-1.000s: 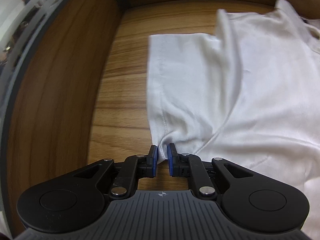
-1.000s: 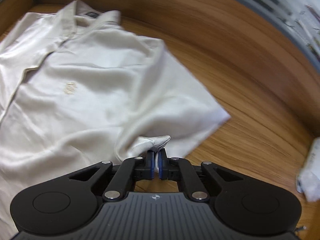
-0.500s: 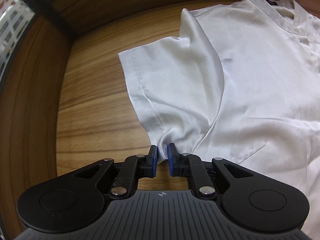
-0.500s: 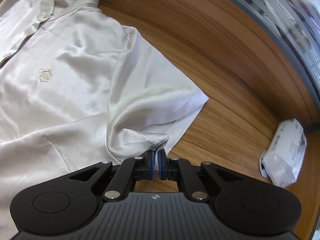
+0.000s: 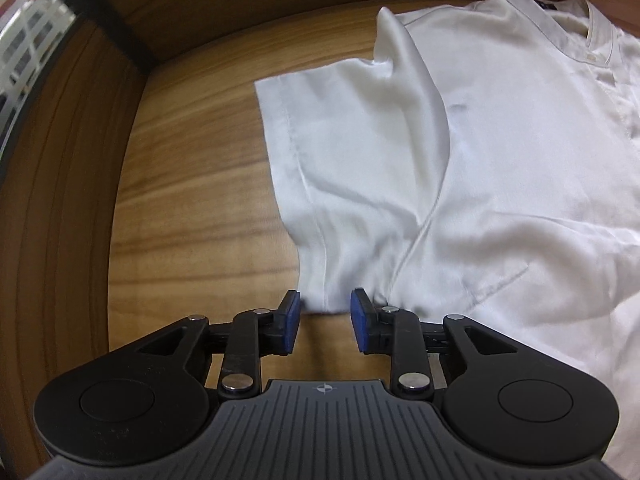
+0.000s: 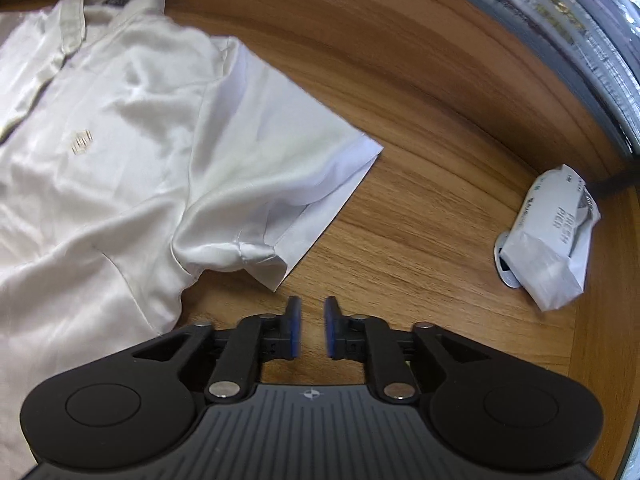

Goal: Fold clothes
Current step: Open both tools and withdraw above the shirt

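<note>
Both hand-held grippers point(image 5: 325, 322) point(image 6: 312, 332) have released the shirt's point(image 5: 500, 168) sleeves

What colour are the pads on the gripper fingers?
Blue, set on black fingers; the left gripper pads show it best in the left wrist view.

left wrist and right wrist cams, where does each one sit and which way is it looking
Left wrist: sits on the left gripper, looking forward and down along its open fingers at one short sleeve of the white polo shirt on the wooden table; only the gripper shows.
Right wrist: sits on the right gripper, looking forward and down, fingers open just short of the other sleeve, a white packet to the right; only the gripper shows.
Shared: the same shirt and table.
</note>
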`<action>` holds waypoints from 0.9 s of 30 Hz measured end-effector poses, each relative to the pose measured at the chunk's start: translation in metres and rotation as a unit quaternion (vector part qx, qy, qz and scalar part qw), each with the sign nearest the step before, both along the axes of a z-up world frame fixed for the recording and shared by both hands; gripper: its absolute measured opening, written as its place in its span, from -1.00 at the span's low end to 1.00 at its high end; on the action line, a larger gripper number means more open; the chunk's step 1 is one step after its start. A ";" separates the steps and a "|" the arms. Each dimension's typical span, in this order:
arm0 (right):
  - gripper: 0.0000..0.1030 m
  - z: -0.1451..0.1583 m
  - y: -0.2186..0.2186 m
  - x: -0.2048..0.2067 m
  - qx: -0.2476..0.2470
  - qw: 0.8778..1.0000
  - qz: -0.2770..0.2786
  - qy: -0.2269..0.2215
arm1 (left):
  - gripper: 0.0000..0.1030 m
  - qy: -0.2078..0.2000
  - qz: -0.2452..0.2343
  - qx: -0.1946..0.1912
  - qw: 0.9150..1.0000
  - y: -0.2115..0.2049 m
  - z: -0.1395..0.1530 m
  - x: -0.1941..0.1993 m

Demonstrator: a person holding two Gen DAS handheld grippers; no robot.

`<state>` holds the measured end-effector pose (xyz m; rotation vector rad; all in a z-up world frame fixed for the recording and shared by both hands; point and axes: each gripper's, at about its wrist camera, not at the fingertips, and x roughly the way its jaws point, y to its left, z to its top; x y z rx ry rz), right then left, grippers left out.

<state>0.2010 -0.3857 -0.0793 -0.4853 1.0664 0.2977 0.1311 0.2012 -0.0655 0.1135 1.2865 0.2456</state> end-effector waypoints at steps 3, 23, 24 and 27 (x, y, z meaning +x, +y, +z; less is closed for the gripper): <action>-0.30 0.012 0.005 0.001 0.012 1.000 0.001 -0.007 | -0.22 -0.009 0.009 -0.002 1.000 -0.006 0.005 -0.010; 0.04 -0.017 0.059 0.070 0.020 1.000 0.015 -0.004 | -0.08 -0.045 0.039 -0.016 0.998 -0.016 0.023 -0.033; 0.05 -0.017 0.058 0.071 0.018 1.000 0.011 -0.006 | -0.07 -0.045 0.042 -0.015 0.998 -0.015 0.023 -0.036; 0.05 -0.013 0.054 0.070 0.018 1.000 0.005 -0.013 | -0.07 -0.050 0.053 -0.013 0.997 -0.015 0.024 -0.045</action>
